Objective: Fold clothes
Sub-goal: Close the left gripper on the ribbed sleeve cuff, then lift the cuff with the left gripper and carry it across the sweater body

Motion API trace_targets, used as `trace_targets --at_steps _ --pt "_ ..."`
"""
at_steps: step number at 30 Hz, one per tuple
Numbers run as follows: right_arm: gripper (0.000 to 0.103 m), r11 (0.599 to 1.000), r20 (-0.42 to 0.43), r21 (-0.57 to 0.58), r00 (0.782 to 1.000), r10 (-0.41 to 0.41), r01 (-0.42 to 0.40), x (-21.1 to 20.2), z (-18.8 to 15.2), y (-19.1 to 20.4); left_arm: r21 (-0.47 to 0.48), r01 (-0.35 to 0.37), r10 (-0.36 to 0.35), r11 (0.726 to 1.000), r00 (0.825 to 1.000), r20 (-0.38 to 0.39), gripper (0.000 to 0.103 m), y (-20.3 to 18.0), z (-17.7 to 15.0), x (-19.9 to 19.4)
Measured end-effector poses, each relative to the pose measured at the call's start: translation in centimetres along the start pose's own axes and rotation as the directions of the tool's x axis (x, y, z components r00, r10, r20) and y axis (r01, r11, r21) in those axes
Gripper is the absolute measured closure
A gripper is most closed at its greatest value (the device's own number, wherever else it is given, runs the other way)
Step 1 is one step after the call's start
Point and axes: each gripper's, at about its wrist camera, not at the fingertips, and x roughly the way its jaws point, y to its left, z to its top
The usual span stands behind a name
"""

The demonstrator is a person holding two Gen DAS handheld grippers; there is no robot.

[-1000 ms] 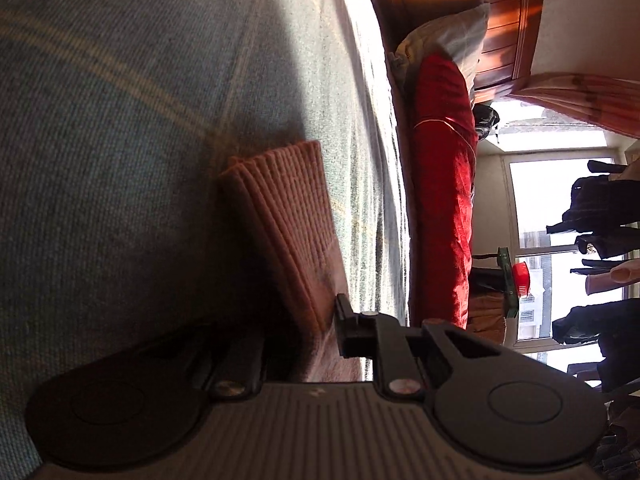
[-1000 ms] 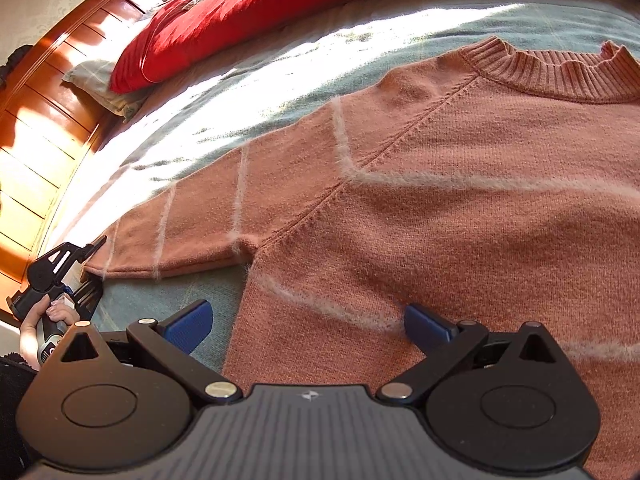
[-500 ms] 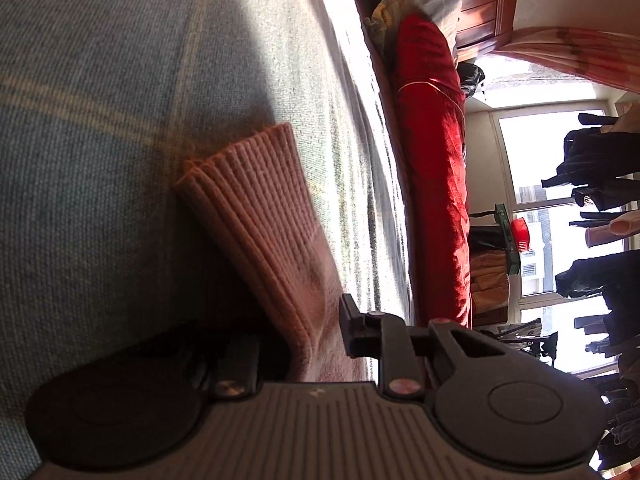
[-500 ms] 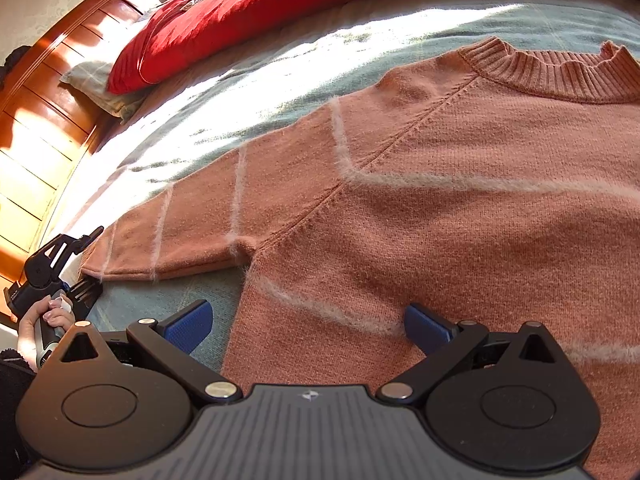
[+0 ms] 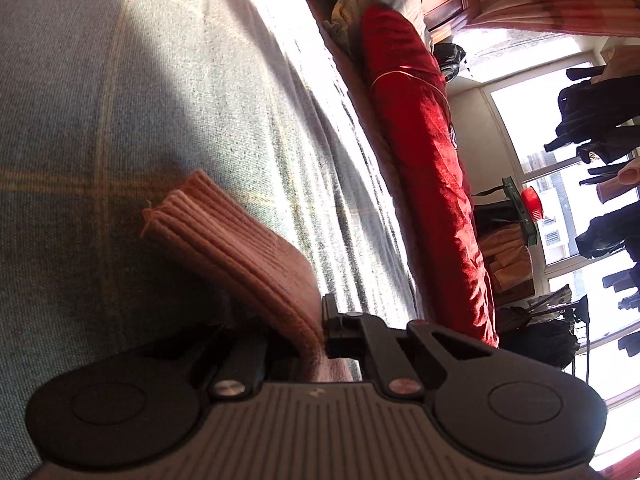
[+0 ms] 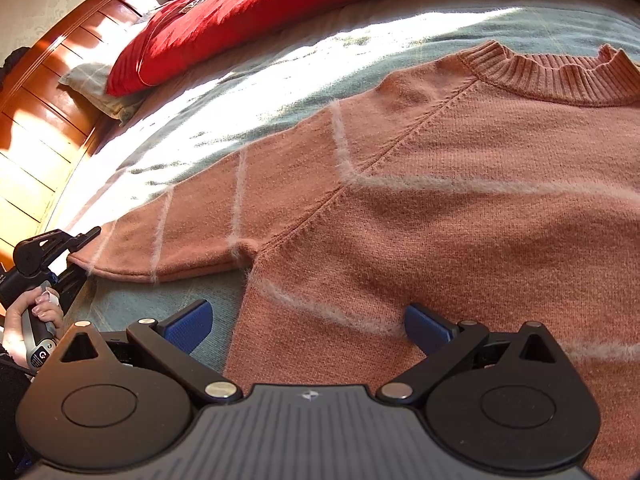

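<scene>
On bed (image 6: 280, 76): 1 sweater (image 6: 460, 220), L claw (image 5: 316, 332) clamped on cuff (image 5: 240, 252), R claw (image 6: 308, 324) apart.

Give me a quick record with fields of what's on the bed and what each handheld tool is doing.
garment: salmon-pink knitted sweater with pale stripes, spread flat
surface: grey-green checked bedspread
sleeve: ribbed pink cuff, clamped and raised off the bedspread
left gripper: jaws shut on the cuff
right gripper: jaws open, hovering over the sweater's side edge below the armpit
beyond: long red cushion by the wooden headboard
</scene>
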Motion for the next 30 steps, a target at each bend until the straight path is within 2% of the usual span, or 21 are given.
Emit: trace_targets --at_steps 5,12,21,30 --pt "0.000 1.000 0.012 -0.023 1.000 0.012 -0.012 -0.7 0.1 0.4 0.062 0.078 -0.077 0.995 0.997 -0.021 0.099 -3.4 -0.2 -0.9" --pt "0.000 0.998 0.038 -0.051 0.999 0.023 -0.021 -2.2 0.4 0.4 0.113 0.185 -0.177 0.976 0.981 -0.079 0.099 -8.7 -2.1 -1.3" --pt "0.000 0.997 0.064 -0.082 0.998 0.005 0.000 -5.1 0.1 -1.7 0.161 0.276 -0.245 0.948 0.951 -0.186 0.099 -15.0 -7.4 -0.3" --pt "0.000 0.999 0.075 -0.045 0.997 -0.019 0.022 -8.3 -0.7 -6.4 0.160 0.341 -0.290 0.927 0.917 -0.274 0.099 -19.5 -13.5 1.1"
